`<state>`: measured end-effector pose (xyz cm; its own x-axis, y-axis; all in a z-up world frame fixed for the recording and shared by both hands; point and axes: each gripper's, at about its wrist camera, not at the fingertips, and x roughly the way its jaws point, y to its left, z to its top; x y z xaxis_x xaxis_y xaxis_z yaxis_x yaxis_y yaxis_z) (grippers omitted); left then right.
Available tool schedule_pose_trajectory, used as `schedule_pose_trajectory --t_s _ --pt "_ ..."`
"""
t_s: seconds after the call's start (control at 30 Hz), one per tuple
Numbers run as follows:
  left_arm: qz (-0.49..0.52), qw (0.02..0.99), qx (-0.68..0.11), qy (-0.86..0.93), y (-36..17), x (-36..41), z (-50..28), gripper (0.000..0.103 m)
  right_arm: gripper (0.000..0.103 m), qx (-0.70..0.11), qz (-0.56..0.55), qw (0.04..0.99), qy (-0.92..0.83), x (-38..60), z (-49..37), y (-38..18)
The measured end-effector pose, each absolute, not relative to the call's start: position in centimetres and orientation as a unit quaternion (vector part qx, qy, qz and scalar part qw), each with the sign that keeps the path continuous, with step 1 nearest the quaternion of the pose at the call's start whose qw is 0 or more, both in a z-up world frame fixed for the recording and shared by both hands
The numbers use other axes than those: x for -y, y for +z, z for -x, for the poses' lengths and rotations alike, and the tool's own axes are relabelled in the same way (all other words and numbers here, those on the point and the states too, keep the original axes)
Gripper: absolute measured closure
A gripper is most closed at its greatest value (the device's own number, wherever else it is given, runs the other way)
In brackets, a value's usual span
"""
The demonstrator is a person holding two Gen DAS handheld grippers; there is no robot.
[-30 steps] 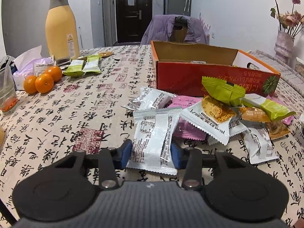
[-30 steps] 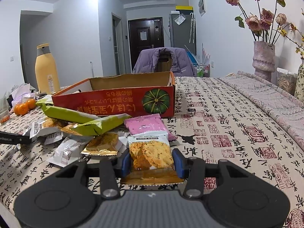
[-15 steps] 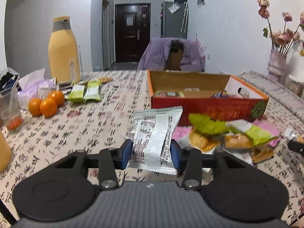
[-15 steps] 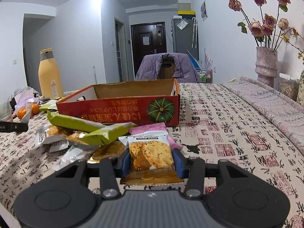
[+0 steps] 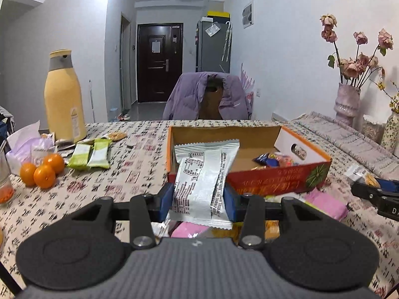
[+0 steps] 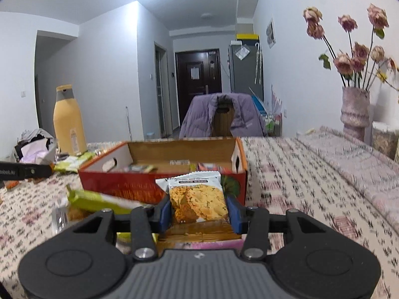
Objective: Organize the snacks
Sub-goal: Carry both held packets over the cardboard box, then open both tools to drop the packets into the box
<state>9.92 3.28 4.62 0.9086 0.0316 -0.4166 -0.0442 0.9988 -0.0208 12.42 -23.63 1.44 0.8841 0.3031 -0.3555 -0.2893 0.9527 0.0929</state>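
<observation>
Two snack packets have just been lifted off the patterned tablecloth [image 5: 124, 169], the left gripper [image 5: 198, 200] pinching a silver foil packet [image 5: 202, 179] and the right gripper [image 6: 198, 214] a clear-fronted cracker packet [image 6: 197, 199], both now before the open red cardboard box [image 5: 279, 179], ready for dropping in.

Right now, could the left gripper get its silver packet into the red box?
Probably yes. The left gripper holds the silver packet up in front of the red box, whose top is open with bare floor showing. Nothing visible blocks the way.
</observation>
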Motion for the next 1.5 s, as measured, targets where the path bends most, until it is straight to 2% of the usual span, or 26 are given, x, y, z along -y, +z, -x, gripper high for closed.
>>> schedule_pose_trajectory --t_s 0.33,0.53,0.77,1.0,1.37,1.43,1.47,1.5 --pt "-0.001 0.980 -0.200 0.008 7.2 -1.8 -13.9 0.060 0.058 -0.146 -0.013 0.975 0.166 21.3 -16.1 5.4" --pt "-0.015 0.978 -0.206 0.013 8.5 -0.8 -17.4 0.060 0.058 -0.151 -0.006 0.973 0.175 19.8 -19.8 6.5" --pt "-0.027 0.970 -0.238 0.024 8.8 0.0 -23.0 0.060 0.058 -0.191 -0.005 0.966 0.176 18.3 -25.4 6.7" --pt "-0.032 0.957 -0.284 0.043 7.2 0.5 -28.2 0.060 0.058 -0.260 -0.004 0.953 0.158 17.1 -30.5 4.1" --pt "-0.030 0.929 -0.364 0.068 3.3 -0.1 -32.3 0.059 0.057 -0.318 0.009 0.938 0.136 16.5 -33.3 0.5" --pt "-0.023 0.928 -0.366 0.068 3.2 -0.3 -32.2 0.057 0.056 -0.320 0.010 0.938 0.137 16.6 -33.4 0.4" --pt "-0.020 0.928 -0.365 0.066 3.2 -0.4 -32.1 0.051 0.055 -0.320 0.009 0.937 0.138 16.7 -33.3 0.4" --pt "-0.017 0.929 -0.364 0.062 3.2 -0.5 -31.9 0.042 0.046 -0.321 0.007 0.937 0.140 16.7 -33.2 0.4"
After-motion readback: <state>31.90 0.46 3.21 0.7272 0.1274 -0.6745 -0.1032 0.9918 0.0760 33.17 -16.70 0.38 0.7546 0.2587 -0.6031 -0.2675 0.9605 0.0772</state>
